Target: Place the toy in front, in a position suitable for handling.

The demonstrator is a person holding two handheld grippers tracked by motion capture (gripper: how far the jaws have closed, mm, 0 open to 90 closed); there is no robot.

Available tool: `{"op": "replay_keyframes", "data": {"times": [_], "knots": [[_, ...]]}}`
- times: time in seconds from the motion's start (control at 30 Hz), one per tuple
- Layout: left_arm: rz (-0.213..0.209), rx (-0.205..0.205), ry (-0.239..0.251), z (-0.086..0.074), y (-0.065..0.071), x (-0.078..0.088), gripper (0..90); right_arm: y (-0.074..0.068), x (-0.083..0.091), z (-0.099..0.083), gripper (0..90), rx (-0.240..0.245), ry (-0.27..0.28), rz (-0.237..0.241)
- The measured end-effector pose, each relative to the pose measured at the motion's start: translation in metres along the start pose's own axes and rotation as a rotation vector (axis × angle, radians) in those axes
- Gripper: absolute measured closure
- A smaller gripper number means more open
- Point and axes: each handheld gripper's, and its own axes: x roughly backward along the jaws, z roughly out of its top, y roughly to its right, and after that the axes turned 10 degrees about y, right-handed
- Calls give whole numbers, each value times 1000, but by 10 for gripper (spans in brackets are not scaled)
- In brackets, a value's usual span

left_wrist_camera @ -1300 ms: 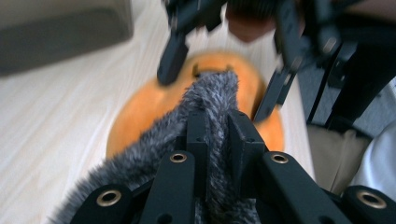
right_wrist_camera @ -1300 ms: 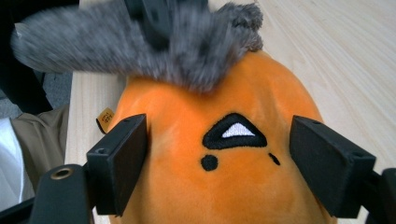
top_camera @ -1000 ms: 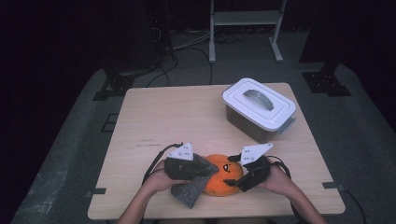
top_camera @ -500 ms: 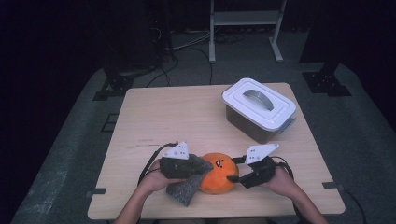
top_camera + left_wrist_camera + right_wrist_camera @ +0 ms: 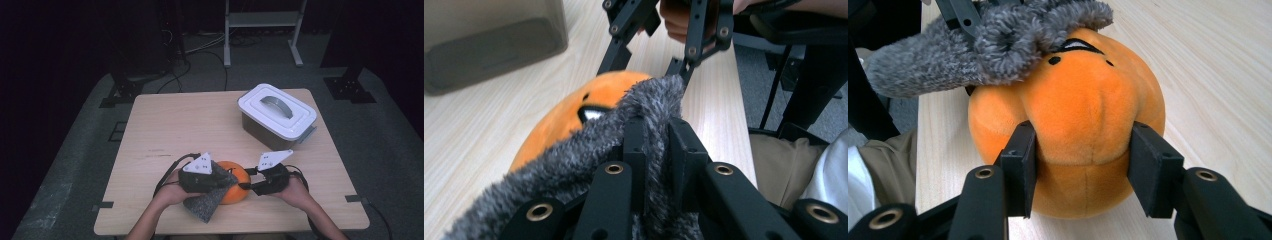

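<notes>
A dark room surrounds a pale wooden table (image 5: 165, 130) that stands on grey floor, with a white metal frame (image 5: 262, 20) in shadow at the top of the high view. On the table, right of centre in that view, sits a grey storage box with a white lid (image 5: 276, 111) and a grey handle on top.

Near the lower middle of the high view, close to the table's front edge, lies an orange plush pumpkin (image 5: 237, 186) with a stitched black-and-white face. A piece of fuzzy grey cloth (image 5: 207, 202) is draped over its left side and hangs toward the table edge.

The left gripper (image 5: 212, 181), at the lower middle of the high view just left of the pumpkin, has its jaws pinched tight on a fold of the grey cloth; in the left gripper view the two black jaws stand close together with the pile squeezed between them, at the bottom centre of the frame, and the pumpkin shows orange behind.

The right gripper (image 5: 248, 183) comes at the pumpkin from the right side of the high view. Its jaws have just been closing, and in the right gripper view its fingers (image 5: 1020, 165) press into both sides of the pumpkin's lower body, denting the plush, at the bottom of the frame.
</notes>
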Motion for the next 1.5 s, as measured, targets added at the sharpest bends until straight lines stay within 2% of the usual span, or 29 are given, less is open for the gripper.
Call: {"op": "replay_keyframes", "data": {"times": [0.27,0.6,0.83,0.87,1.1,1.33,1.5], "knots": [[16,29,-18,-21,0,15,797,4,1,-2,492,-16,2,-4],[41,43,-26,-37,0,29,796,5,1,-2,492,-29,8,-2],[34,11,-29,-24,2,22,797,5,-1,1,495,-46,11,-10],[27,3,-17,-18,2,18,797,4,-1,2,496,-45,14,-10],[9,-28,-2,-1,0,6,796,-1,-3,3,495,-24,9,-16],[-8,-14,8,1,-4,1,796,-1,-3,1,495,-4,1,-19],[16,-2,-3,-9,-6,10,796,-1,-2,-1,495,12,-3,-11]]}}
